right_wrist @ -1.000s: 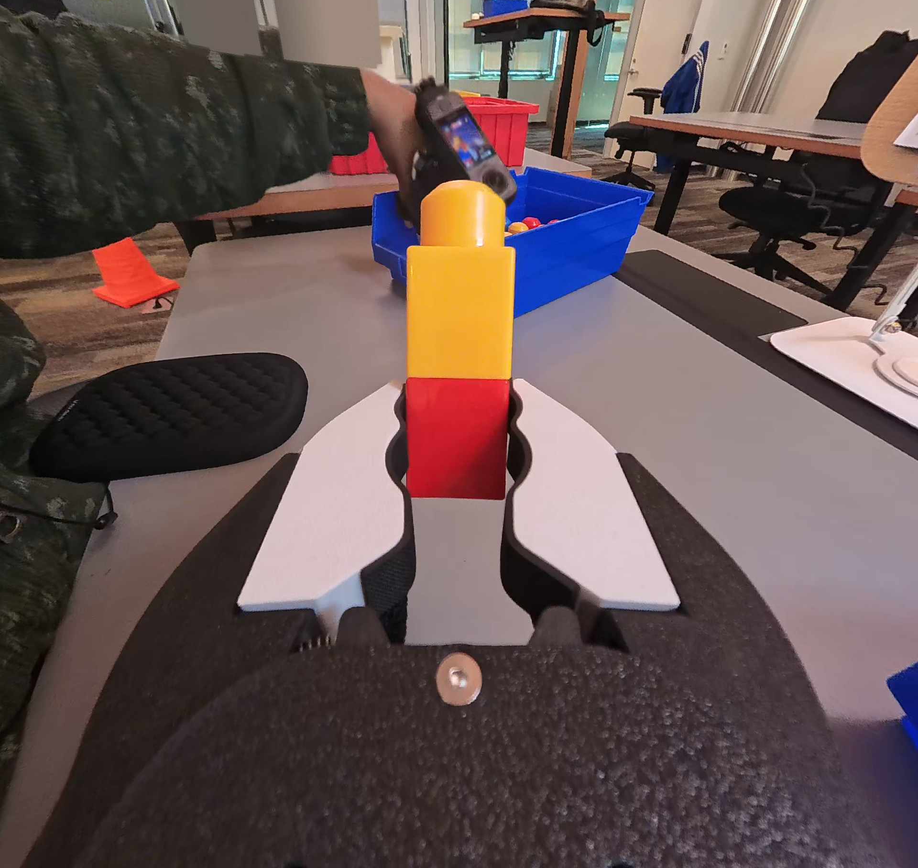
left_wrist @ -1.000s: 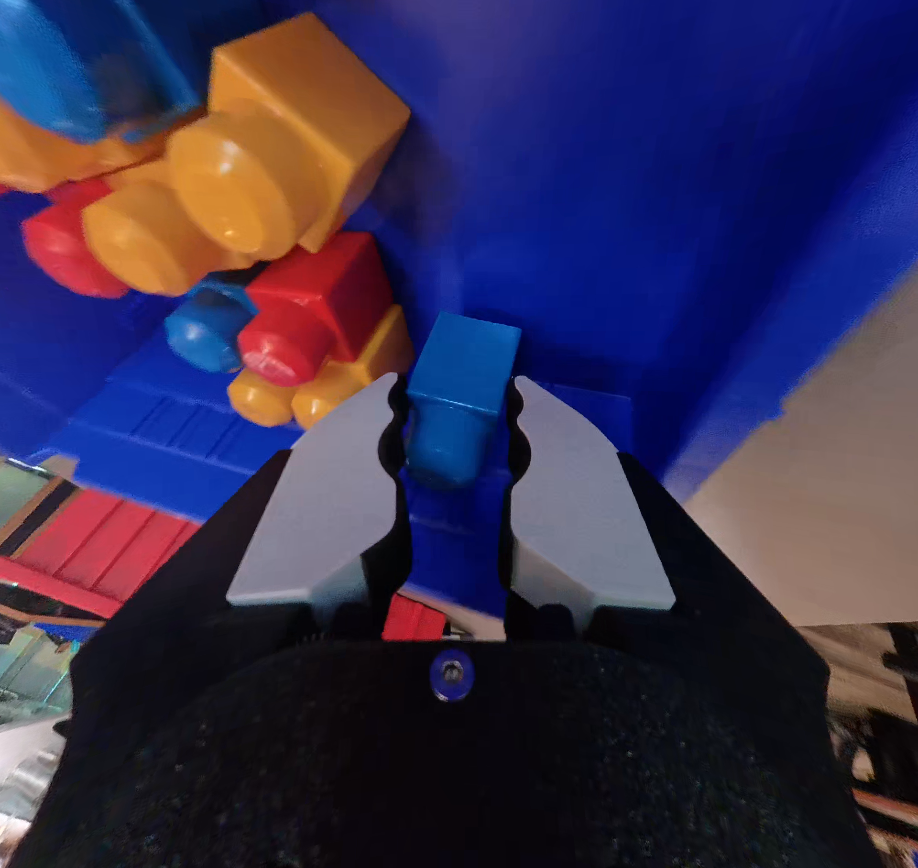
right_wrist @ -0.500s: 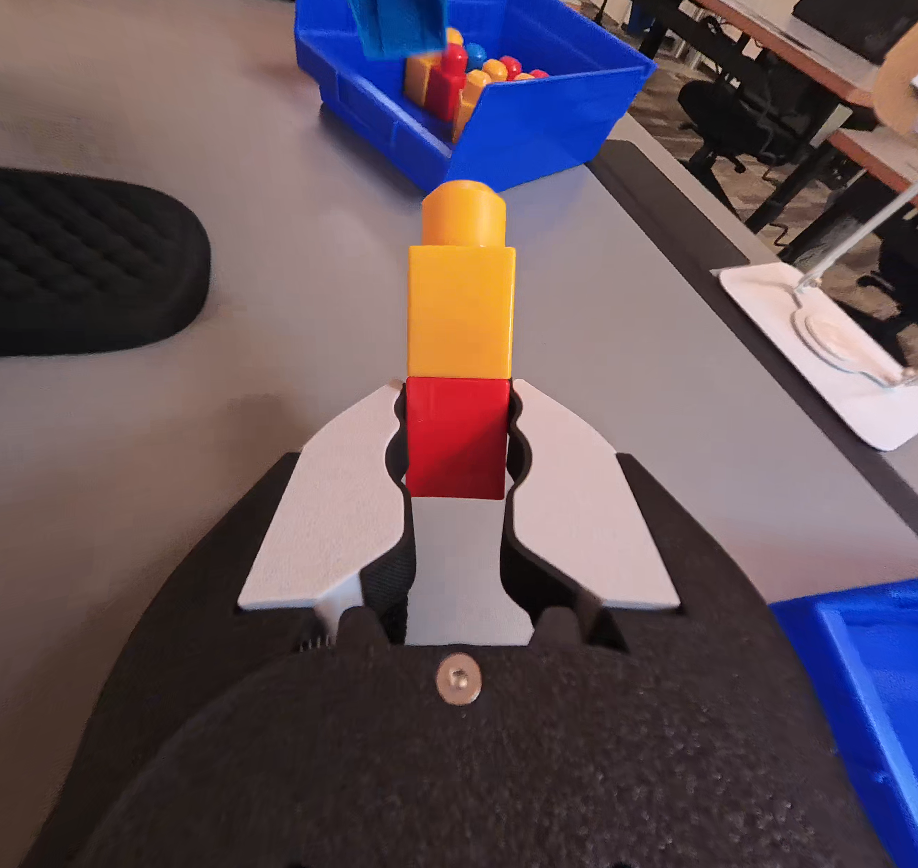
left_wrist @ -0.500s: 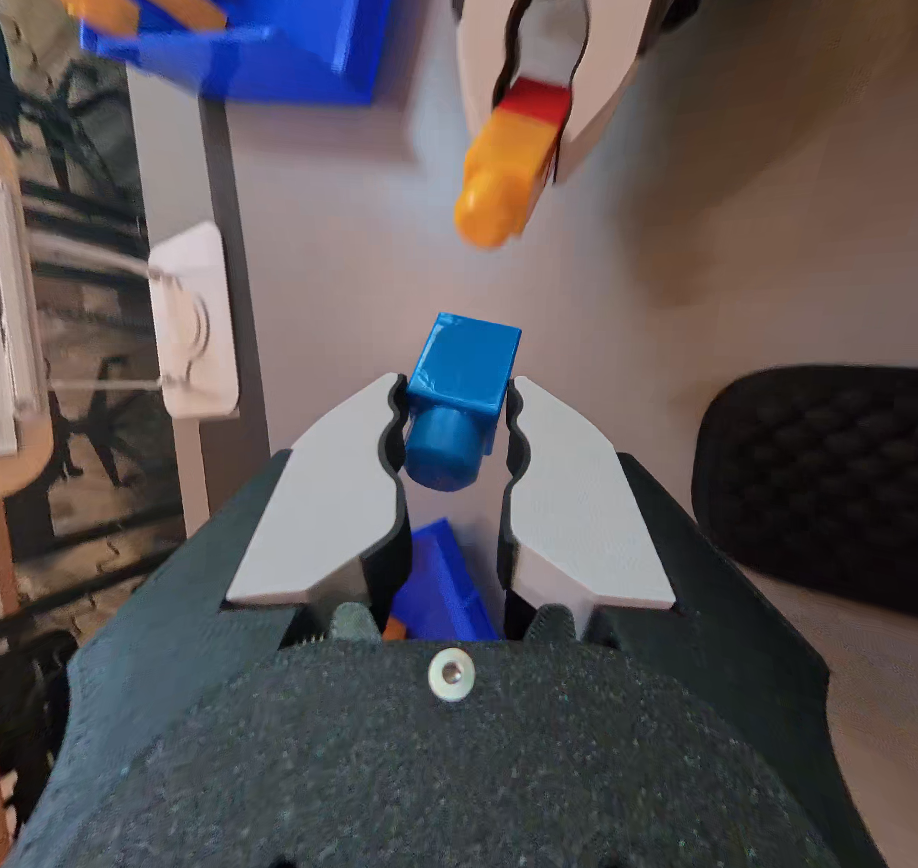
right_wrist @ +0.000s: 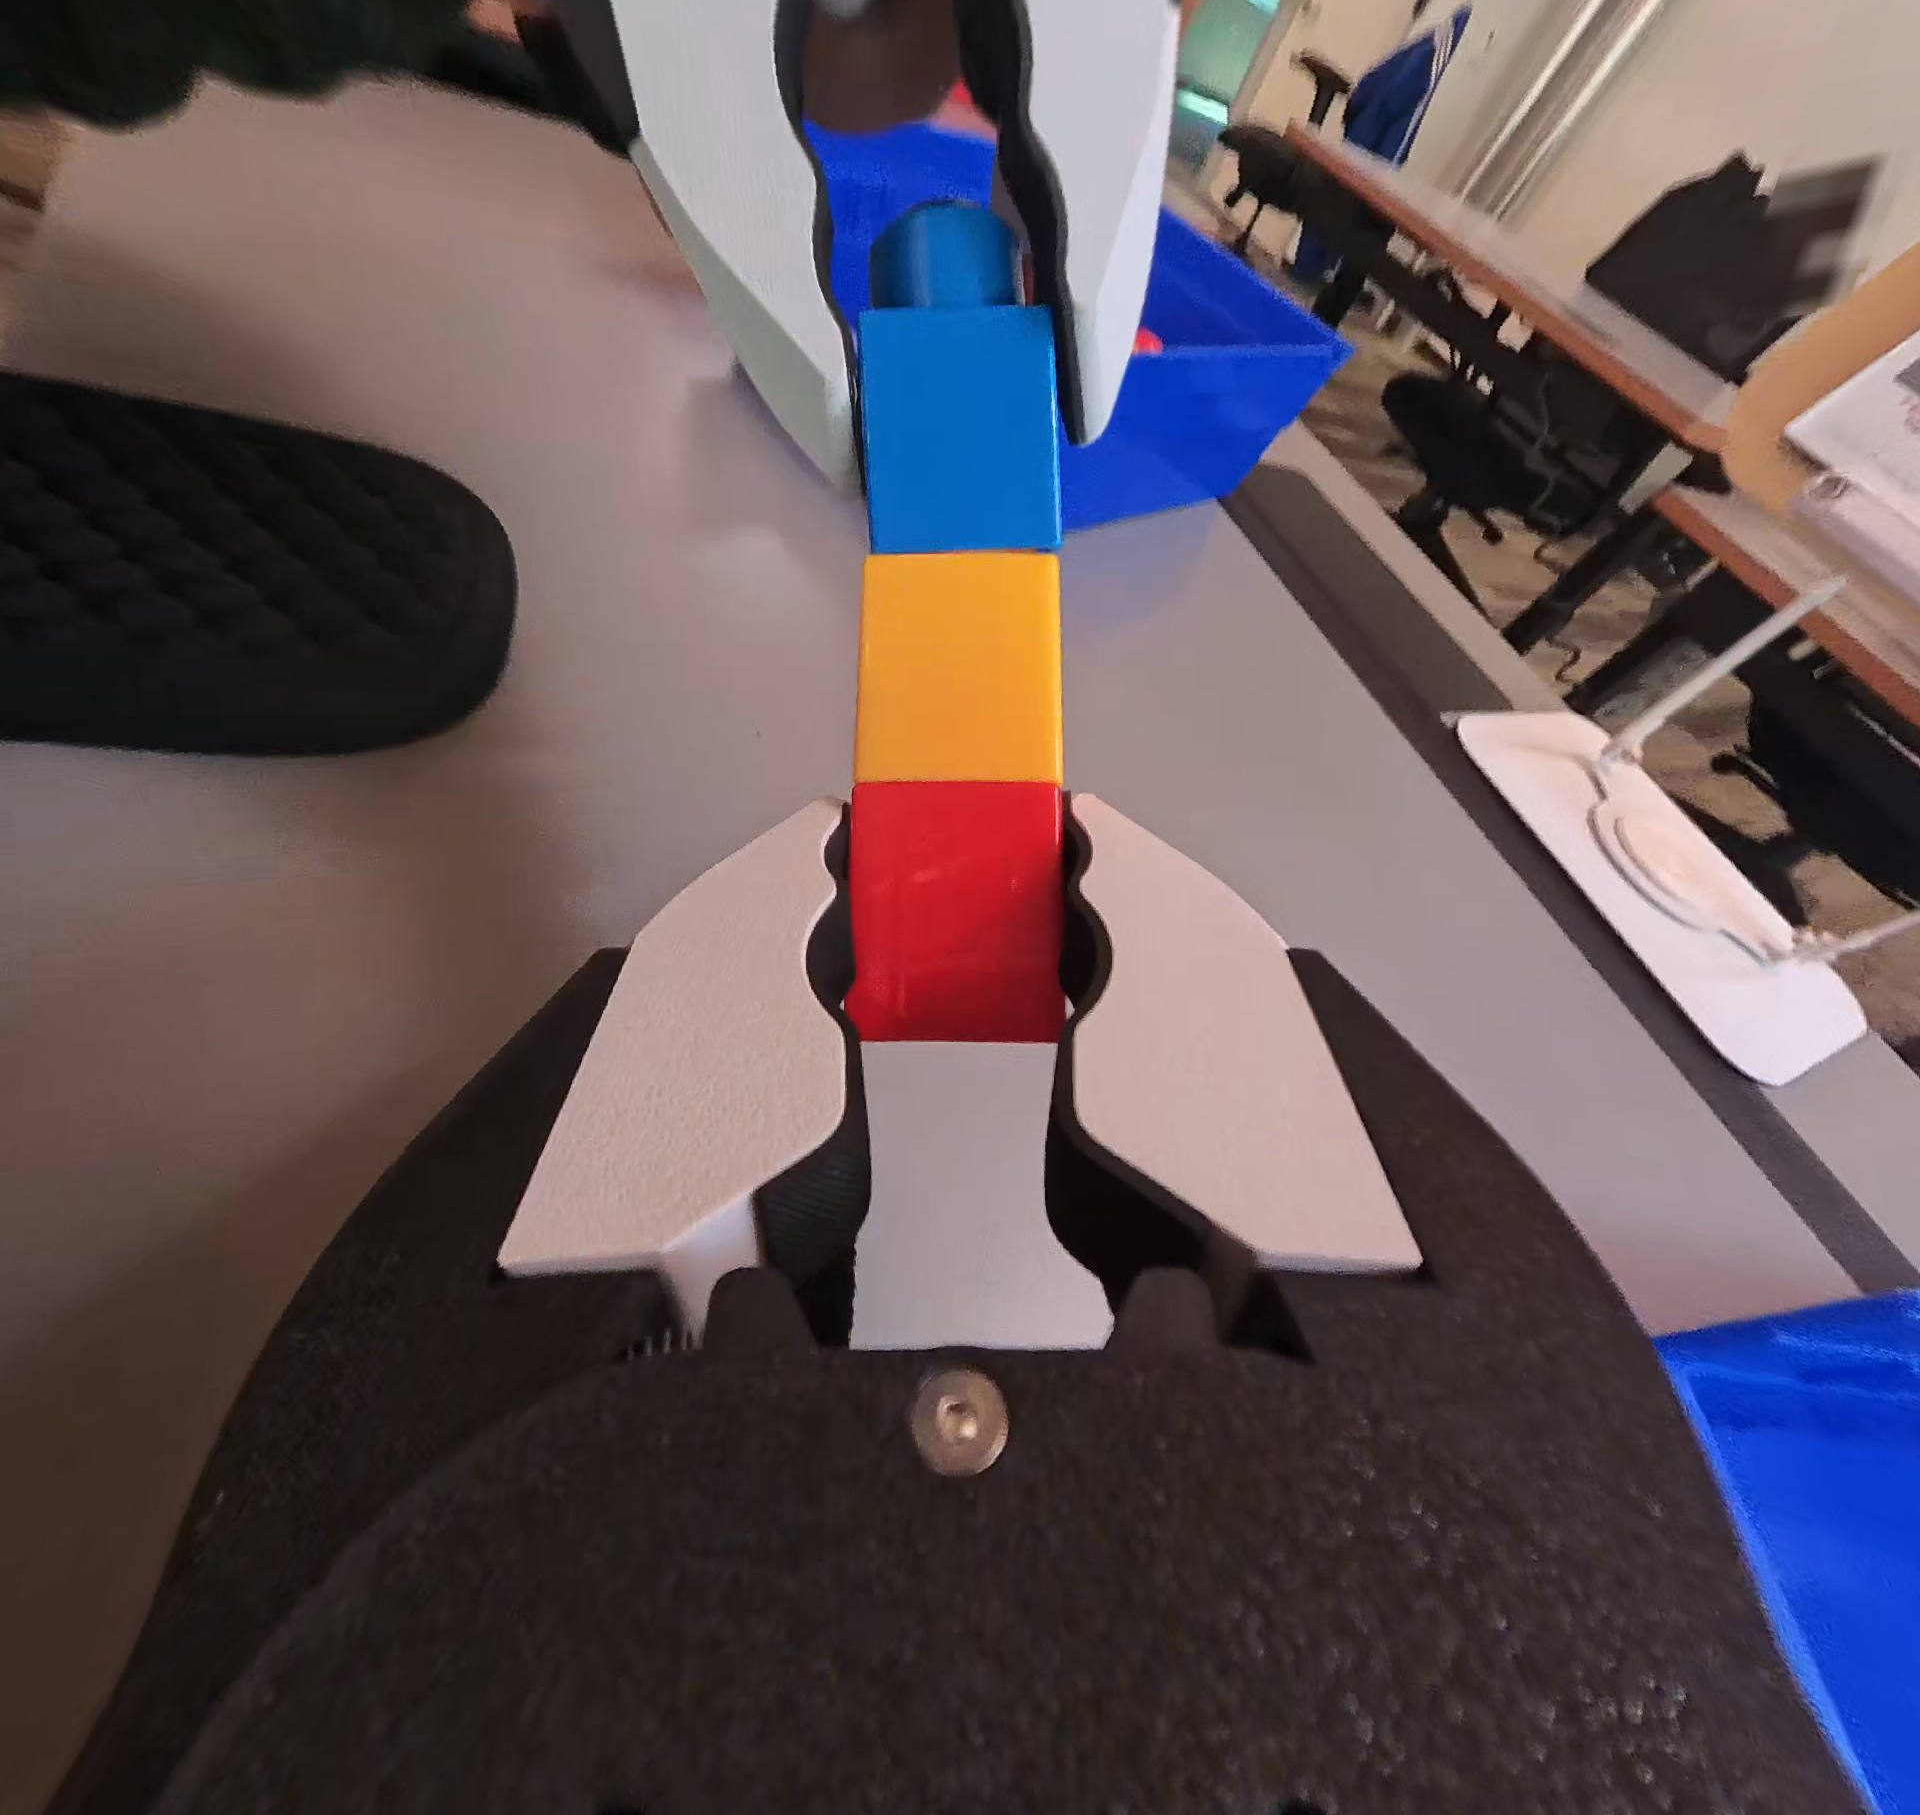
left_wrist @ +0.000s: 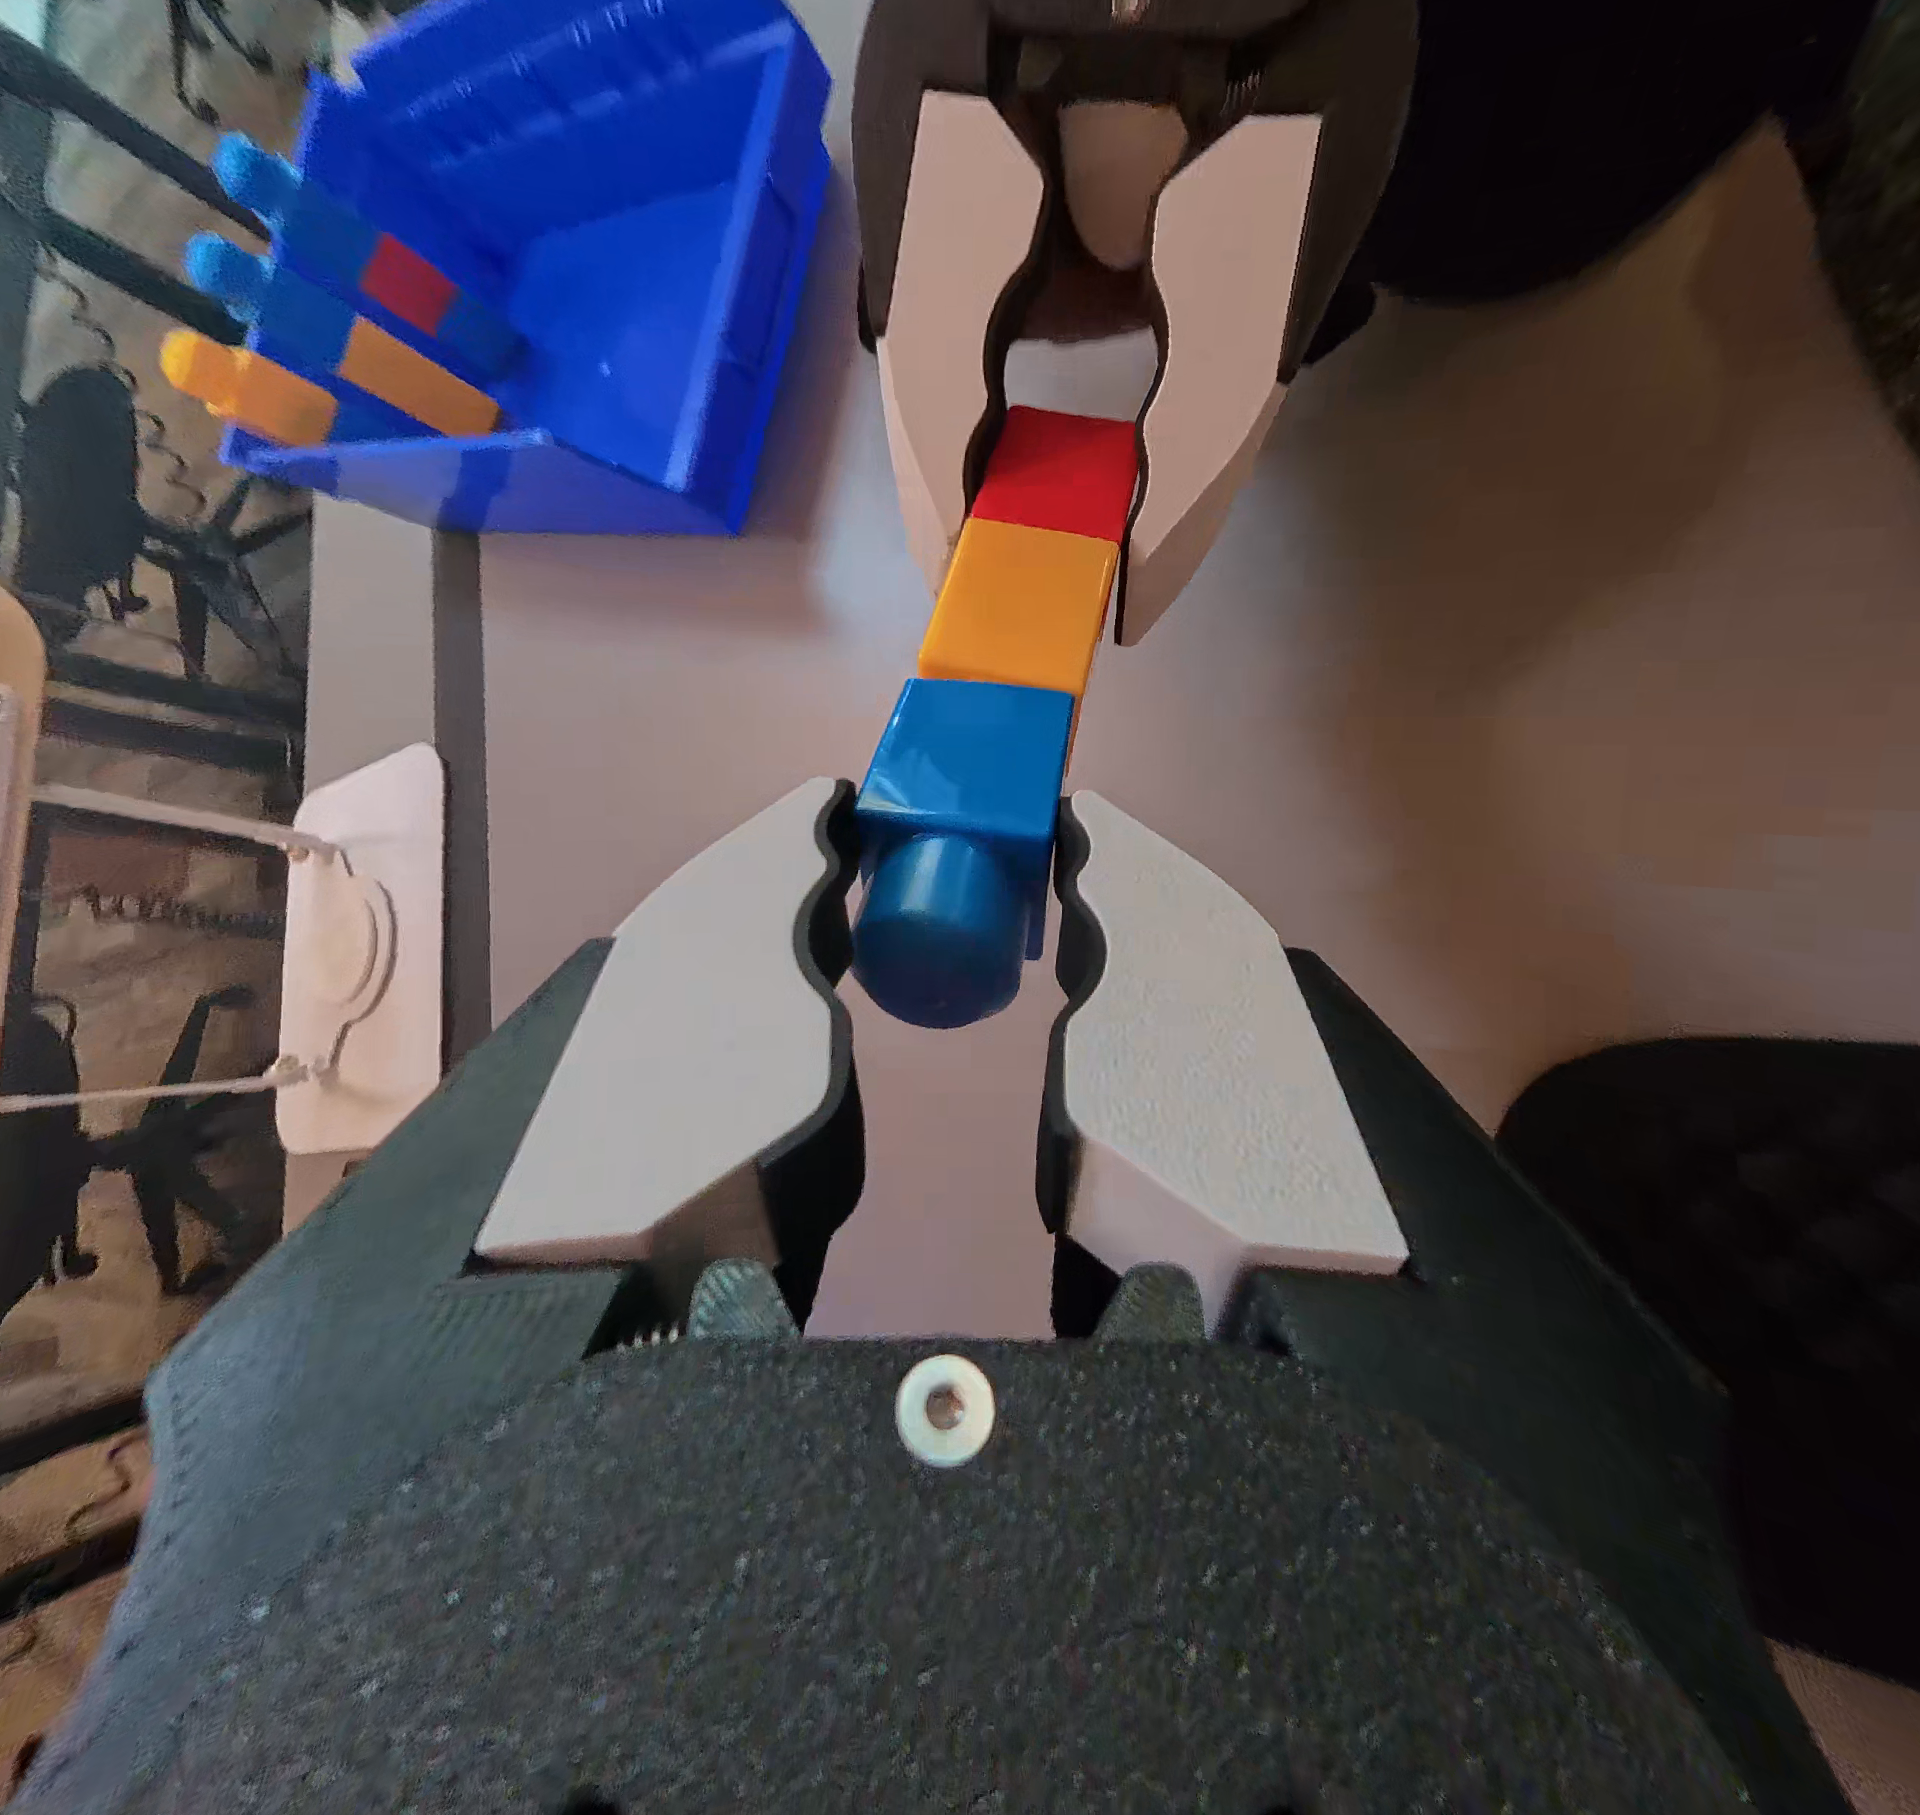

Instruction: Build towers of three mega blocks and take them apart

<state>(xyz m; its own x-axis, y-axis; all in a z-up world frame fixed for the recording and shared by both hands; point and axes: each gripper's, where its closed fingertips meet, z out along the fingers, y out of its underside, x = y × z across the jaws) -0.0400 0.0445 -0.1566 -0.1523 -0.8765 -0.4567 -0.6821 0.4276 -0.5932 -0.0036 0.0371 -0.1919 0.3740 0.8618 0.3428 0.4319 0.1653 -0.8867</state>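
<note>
On the grey desk (right_wrist: 312, 934), seen through both wrist views, left to right:

Wrist pad: a black textured pad (right_wrist: 208, 570) lies at 9 o'clock in the right wrist view, flat on the desk, well apart from the blocks; the left wrist view shows it at 4 o'clock

Left gripper (left_wrist: 951, 830): jaws clenched on the blue block (left_wrist: 966, 768) by its two side faces; the block's round stud points back toward the left wrist camera; in the right wrist view this gripper comes in from 12 o'clock, its white fingers (right_wrist: 727, 207) on either side of the block

Tower: blue block on the yellow block (right_wrist: 958, 664), yellow on the red block (right_wrist: 956, 913); the three stand in one line, faces touching, blue at the far end as seen from the right gripper

Right gripper (right_wrist: 956, 892): jaws clenched on the red block at the foot of the tower; in the left wrist view it enters from 12 o'clock with the red block between its white tips

Far bin: a blue bin (right_wrist: 1195, 415) stands on the desk behind the tower, at 1 o'clock in the right wrist view; what it holds is hidden there

Near bin: a second blue bin (left_wrist: 582, 290) at 11 o'clock in the left wrist view, with several stacked towers (left_wrist: 343, 342) of blue, red and yellow blocks standing in it; its corner shows at 4 o'clock in the right wrist view

White stand: a flat white base (right_wrist: 1662, 913) with a clear holder, at 3 o'clock in the right wrist view, at the desk's dark edge strip
</note>
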